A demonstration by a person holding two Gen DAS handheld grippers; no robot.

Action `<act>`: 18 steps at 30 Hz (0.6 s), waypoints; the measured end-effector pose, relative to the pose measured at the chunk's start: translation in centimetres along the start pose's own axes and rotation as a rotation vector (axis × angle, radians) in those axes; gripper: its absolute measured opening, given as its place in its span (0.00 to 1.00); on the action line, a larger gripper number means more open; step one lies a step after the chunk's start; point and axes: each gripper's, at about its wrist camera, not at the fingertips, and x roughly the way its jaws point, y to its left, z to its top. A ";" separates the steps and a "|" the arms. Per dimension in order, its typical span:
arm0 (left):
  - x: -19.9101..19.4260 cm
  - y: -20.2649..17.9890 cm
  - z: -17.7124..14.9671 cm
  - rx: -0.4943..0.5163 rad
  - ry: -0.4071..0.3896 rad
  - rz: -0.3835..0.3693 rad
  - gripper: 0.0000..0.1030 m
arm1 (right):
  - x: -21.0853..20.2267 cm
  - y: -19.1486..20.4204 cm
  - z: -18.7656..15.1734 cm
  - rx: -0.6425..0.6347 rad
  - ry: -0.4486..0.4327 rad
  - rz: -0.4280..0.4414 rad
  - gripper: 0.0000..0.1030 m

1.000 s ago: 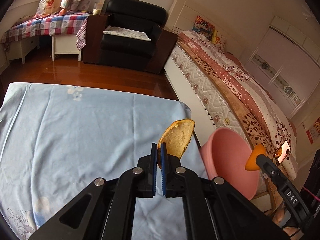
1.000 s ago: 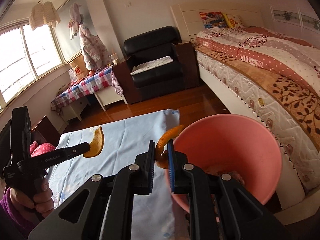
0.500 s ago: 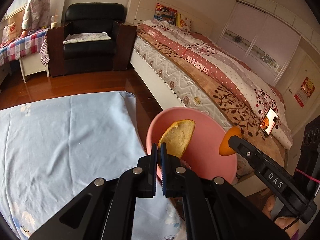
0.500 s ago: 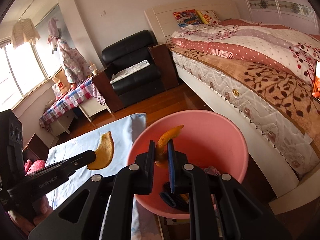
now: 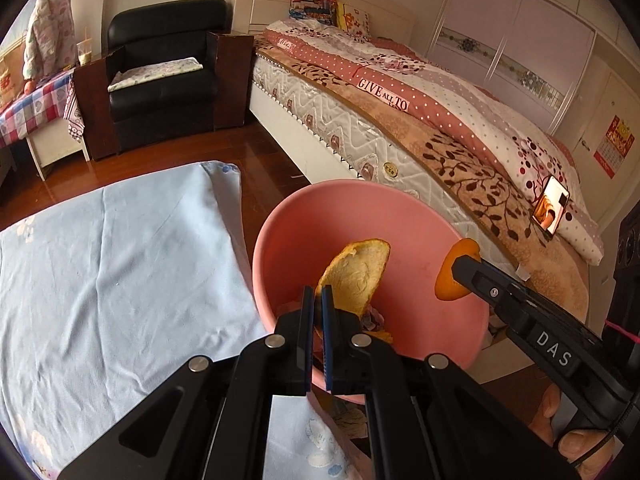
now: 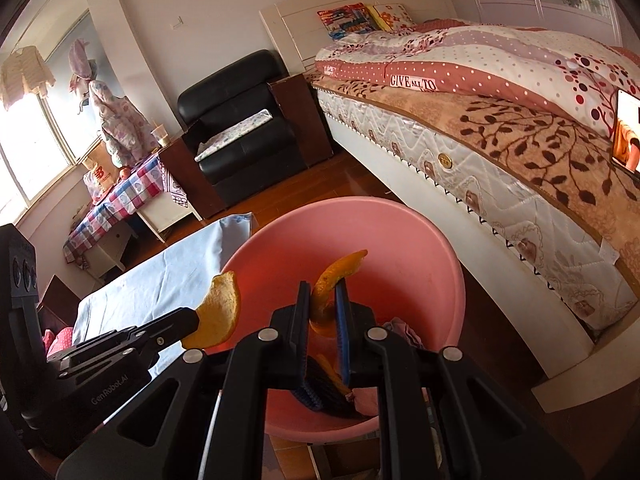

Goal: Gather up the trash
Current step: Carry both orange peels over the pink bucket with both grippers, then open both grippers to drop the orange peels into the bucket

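The pink bin (image 5: 360, 216) is standing just beside the blue-clothed table (image 5: 120, 260), already holding scraps. The left gripper (image 5: 317, 300) is pinching a broad orange peel (image 5: 358, 276) above it; the right gripper (image 6: 323, 296) is pinching a curled peel strip (image 6: 340, 270) (also over the opening). Released near the rim, either piece risks glancing off onto the floor.

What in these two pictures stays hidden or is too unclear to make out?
- Bottom of the pink bin: left view, the left gripper and its orange peel cover it.
- Dark thing in the bin: right view, mostly behind the right gripper; unidentifiable.
- Phone on the bed: right view, cut off by the picture's edge.
- Wall calendar: left view, print too small to read.
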 end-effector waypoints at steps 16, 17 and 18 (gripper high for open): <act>2.6 -1.2 -0.2 0.044 0.055 0.035 0.03 | 0.9 -0.8 -0.6 0.052 0.020 -0.035 0.12; 2.8 -1.3 -0.3 0.044 0.061 0.036 0.03 | 1.0 -0.9 -0.6 0.057 0.022 -0.039 0.12; 2.9 -1.2 -0.3 0.044 0.065 0.035 0.03 | 1.0 -1.1 -0.7 0.065 0.023 -0.041 0.12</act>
